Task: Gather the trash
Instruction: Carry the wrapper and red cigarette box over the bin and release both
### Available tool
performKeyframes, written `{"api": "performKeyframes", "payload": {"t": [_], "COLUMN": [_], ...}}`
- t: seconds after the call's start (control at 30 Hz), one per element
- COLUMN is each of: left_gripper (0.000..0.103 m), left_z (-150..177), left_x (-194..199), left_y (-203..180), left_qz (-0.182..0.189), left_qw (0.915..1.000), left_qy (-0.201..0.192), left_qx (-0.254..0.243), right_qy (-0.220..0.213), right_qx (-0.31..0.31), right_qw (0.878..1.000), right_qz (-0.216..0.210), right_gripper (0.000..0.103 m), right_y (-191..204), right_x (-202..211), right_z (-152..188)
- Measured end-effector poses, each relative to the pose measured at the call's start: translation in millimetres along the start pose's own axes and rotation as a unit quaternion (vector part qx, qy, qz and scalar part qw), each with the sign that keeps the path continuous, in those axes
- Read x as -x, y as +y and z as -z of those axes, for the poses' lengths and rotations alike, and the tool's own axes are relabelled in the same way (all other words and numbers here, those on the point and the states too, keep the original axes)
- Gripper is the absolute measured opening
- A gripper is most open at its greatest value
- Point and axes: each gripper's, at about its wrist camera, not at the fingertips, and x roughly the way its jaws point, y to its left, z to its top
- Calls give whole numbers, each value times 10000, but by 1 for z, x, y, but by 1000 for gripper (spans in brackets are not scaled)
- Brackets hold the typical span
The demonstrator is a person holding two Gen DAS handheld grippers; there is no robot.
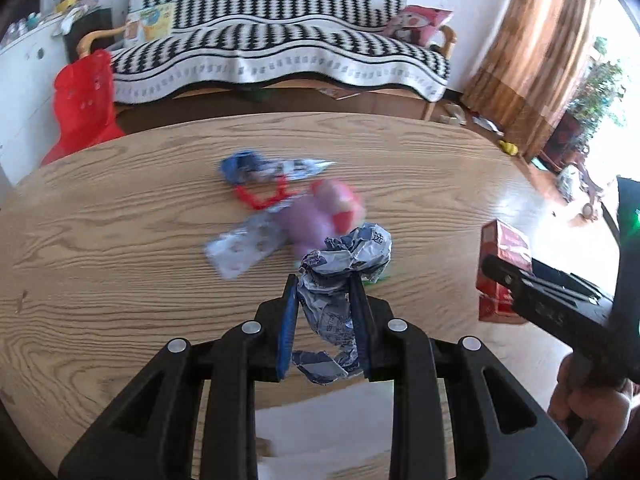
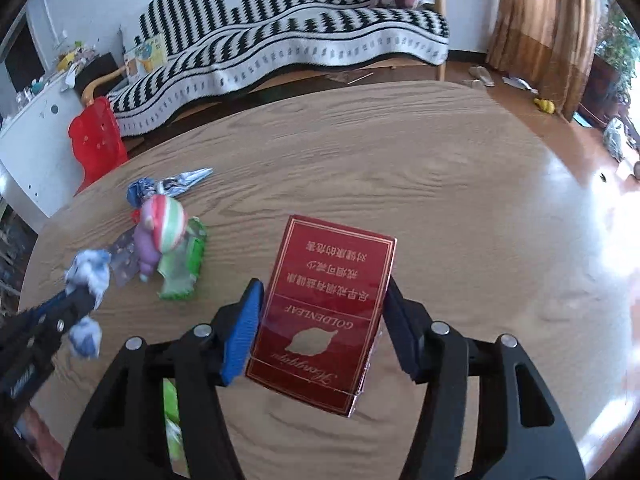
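My left gripper [image 1: 325,285] is shut on a crumpled blue-and-white wrapper [image 1: 344,268] and holds it above the wooden table [image 1: 100,260]. It also shows in the right wrist view [image 2: 86,294] at the left. My right gripper [image 2: 322,286] is shut on a red cigarette box [image 2: 326,308], also seen in the left wrist view [image 1: 502,248] at the right. On the table lie a blue-and-silver wrapper [image 2: 168,184], a silvery wrapper [image 1: 244,250], a green wrapper [image 2: 182,270] and a purple plush toy [image 2: 160,232].
A red plastic stool [image 1: 82,108] stands off the table's far left. A sofa with a black-and-white cover [image 1: 280,48] is behind the table. A curtain [image 1: 532,48] and plants are at the right. White paper [image 1: 332,432] lies under my left gripper.
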Motion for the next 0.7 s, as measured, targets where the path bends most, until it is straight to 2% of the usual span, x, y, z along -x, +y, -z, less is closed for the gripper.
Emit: {"api": "performKeyframes", "payload": {"t": [0.2,0.4,0.57,0.7], "left_gripper": [25,25,25,25], "left_z": [5,22,42,67], "left_x": [-2,-11,-17,-21], "left_y": [-66,-156,-237,-303], "left_qz": [289,824,1329,1777], "left_qw": [9988,9924,9816,9677], "left_qy": [-52,23,93,170], "left_qx": [-402,-916,-1367,-1779], "right_qy": [-152,-244,-309,-273], "right_qx": [-440,-1007,-1523,-2001], "right_qw": [9982,9917,9824,9721], "right_qz": [371,756,1033,1193], "right_gripper": [58,59,59,59], "right_y": [-90,-188,-271,-333], "right_x": [48,88,117,133], "right_z": [24,55,91,123]}}
